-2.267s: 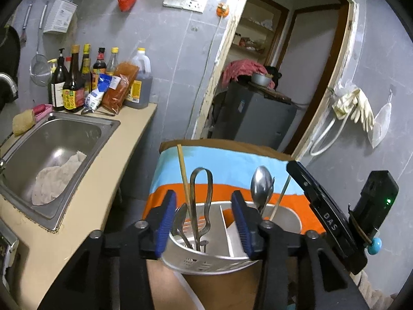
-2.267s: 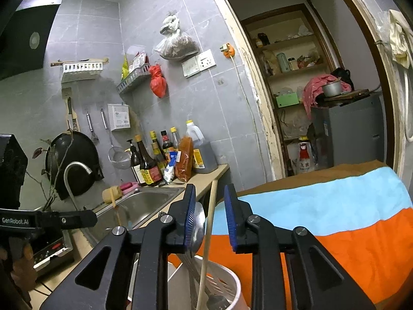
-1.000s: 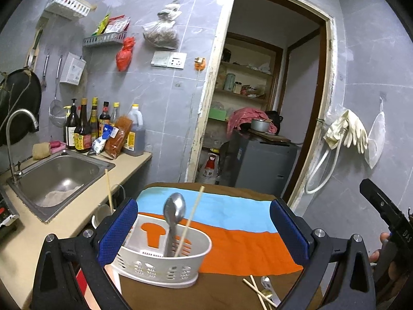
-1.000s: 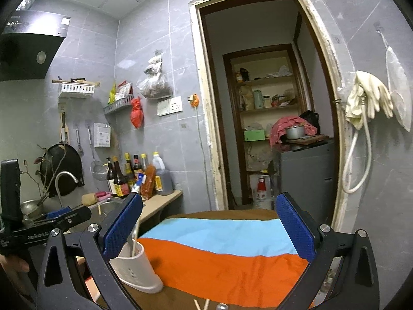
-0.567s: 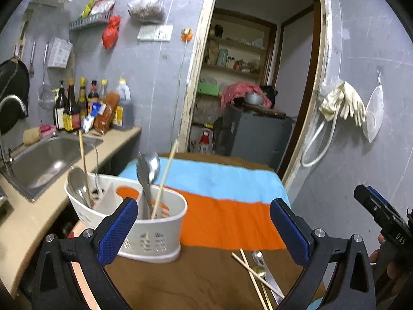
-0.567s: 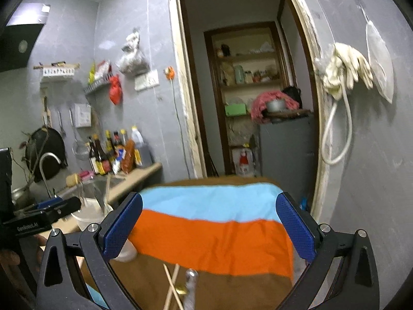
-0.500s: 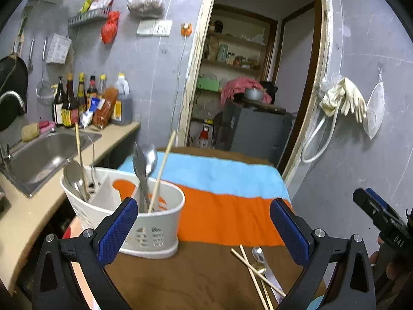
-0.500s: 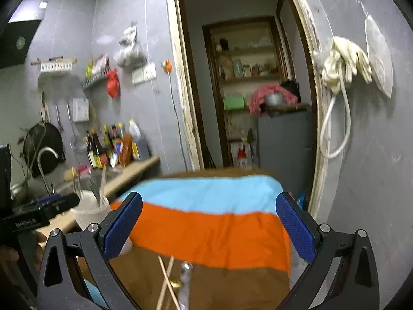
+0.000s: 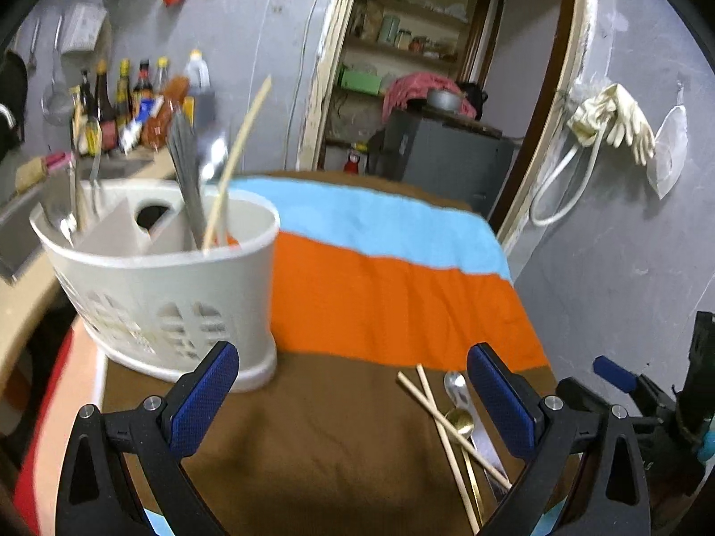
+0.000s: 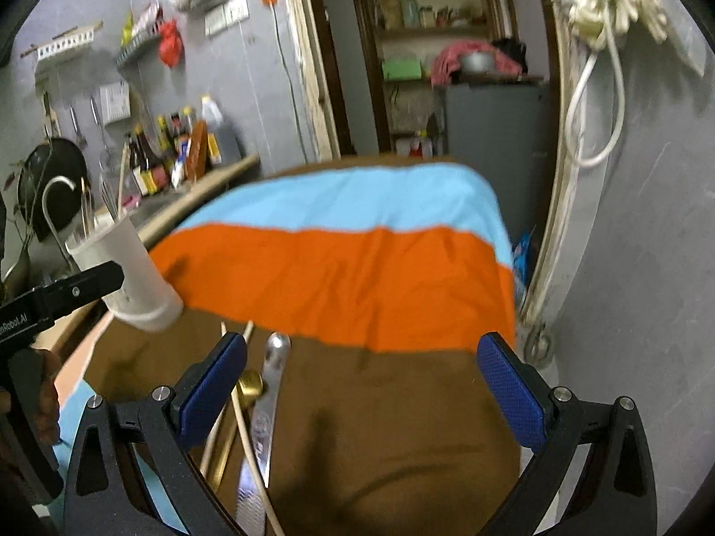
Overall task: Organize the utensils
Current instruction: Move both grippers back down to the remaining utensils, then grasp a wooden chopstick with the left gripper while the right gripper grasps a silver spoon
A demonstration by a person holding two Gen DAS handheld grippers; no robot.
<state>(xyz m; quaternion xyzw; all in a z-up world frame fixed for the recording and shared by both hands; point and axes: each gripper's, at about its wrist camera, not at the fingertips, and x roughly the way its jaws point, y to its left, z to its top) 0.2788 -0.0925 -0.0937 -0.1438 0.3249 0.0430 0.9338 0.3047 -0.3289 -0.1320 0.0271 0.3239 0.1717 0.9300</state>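
A white plastic utensil caddy [image 9: 170, 277] stands on the left of the table, holding spoons, a dark utensil and a chopstick [image 9: 237, 152]. It also shows in the right wrist view as the caddy [image 10: 129, 277]. On the brown cloth lie loose chopsticks [image 9: 442, 415], a silver spoon [image 9: 456, 391] and a gold spoon [image 9: 460, 420]. The right wrist view shows the same chopsticks [image 10: 243, 429], gold spoon [image 10: 249, 386] and silver utensil [image 10: 268, 397] beside its left finger. My left gripper [image 9: 357, 402] is open and empty. My right gripper [image 10: 362, 388] is open and empty.
A striped cloth [image 9: 384, 277] of blue, orange and brown covers the table. A counter with a sink [image 9: 27, 205] and bottles [image 9: 120, 102] runs along the left. A doorway [image 9: 438, 89] and grey cabinet lie behind. Rubber gloves [image 9: 621, 120] hang on the right wall.
Both grippers have gone from nearly shut at the caddy to wide open and have pulled back and tilted down. The loose utensils on the brown cloth now sit close in front.
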